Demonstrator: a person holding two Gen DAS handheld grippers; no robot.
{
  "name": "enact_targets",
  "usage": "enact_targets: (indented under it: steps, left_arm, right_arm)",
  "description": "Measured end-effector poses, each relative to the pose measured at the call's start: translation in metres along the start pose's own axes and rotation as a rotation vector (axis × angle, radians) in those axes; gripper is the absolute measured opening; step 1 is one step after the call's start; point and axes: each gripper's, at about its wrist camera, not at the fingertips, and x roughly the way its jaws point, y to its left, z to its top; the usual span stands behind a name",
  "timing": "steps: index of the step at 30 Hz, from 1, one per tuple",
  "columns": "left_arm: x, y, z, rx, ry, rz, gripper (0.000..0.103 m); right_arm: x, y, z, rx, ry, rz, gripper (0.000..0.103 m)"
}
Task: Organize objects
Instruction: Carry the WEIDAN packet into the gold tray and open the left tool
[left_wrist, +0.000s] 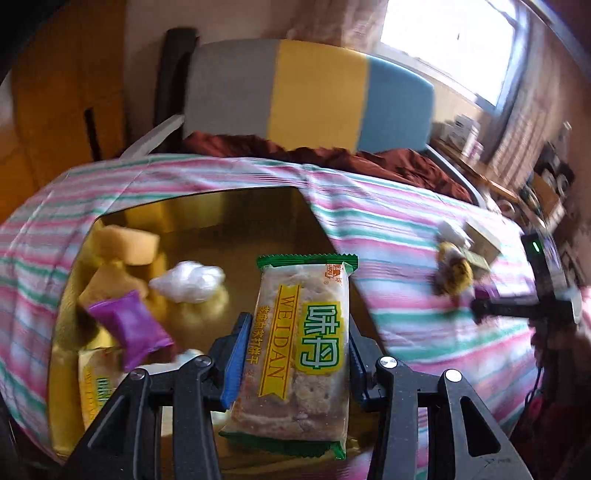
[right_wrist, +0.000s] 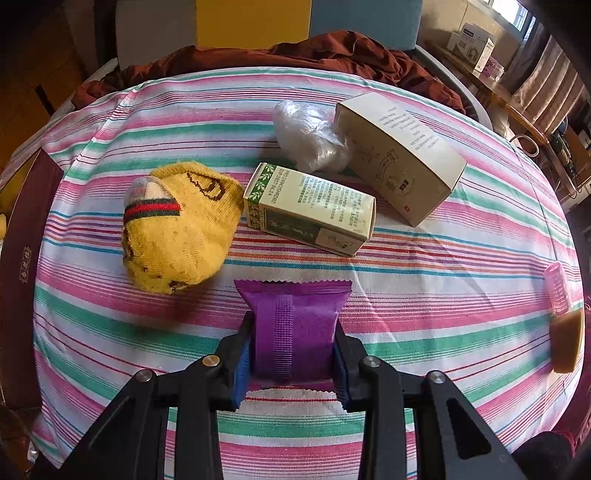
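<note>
My left gripper (left_wrist: 295, 354) is shut on a green and yellow biscuit packet (left_wrist: 295, 354) and holds it above a gold-lined box (left_wrist: 258, 221). In the box lie a purple snack packet (left_wrist: 131, 328), a white plastic wad (left_wrist: 190, 280), yellow sponge pieces (left_wrist: 125, 243) and another biscuit packet (left_wrist: 96, 387). My right gripper (right_wrist: 293, 350) is shut on a purple snack packet (right_wrist: 295, 328) just above the striped cloth (right_wrist: 443, 314). In front of it lie a yellow sock (right_wrist: 177, 232), a small green and cream carton (right_wrist: 314, 214), a larger cream box (right_wrist: 402, 155) and a clear plastic wad (right_wrist: 306, 136).
A pink hair roller (right_wrist: 557, 291) and a tan block (right_wrist: 567, 343) lie at the cloth's right edge. The dark red box side (right_wrist: 22, 277) stands at the left edge. A striped chair (left_wrist: 310, 92) with brown fabric (left_wrist: 332, 155) stands behind the table.
</note>
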Motion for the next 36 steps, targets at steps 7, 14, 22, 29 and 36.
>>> enact_targets:
  steps: [7,14,22,29,36]
  left_arm:
    - [0.005,0.098,0.018,-0.306,0.033,0.027,0.047]
    - [0.019,0.134,0.032,-0.412,0.044,0.031,0.047]
    - [0.064,0.118,0.052,-0.319,0.114,0.059,0.048]
    - [0.061,0.111,0.046,-0.289,0.101,0.103,0.061]
    - [0.026,0.115,0.026,-0.275,0.032,0.148,0.062]
  right_arm:
    - [0.000,0.000,0.002,-0.010,-0.001,-0.008,0.035]
    - [0.000,0.000,0.002,-0.012,-0.001,-0.009,0.035]
    - [-0.001,-0.001,0.004,-0.017,-0.004,-0.008,0.035]
    - [-0.001,-0.001,0.005,-0.027,-0.008,-0.014,0.035]
    - [-0.004,-0.002,0.005,-0.029,-0.012,-0.022,0.035]
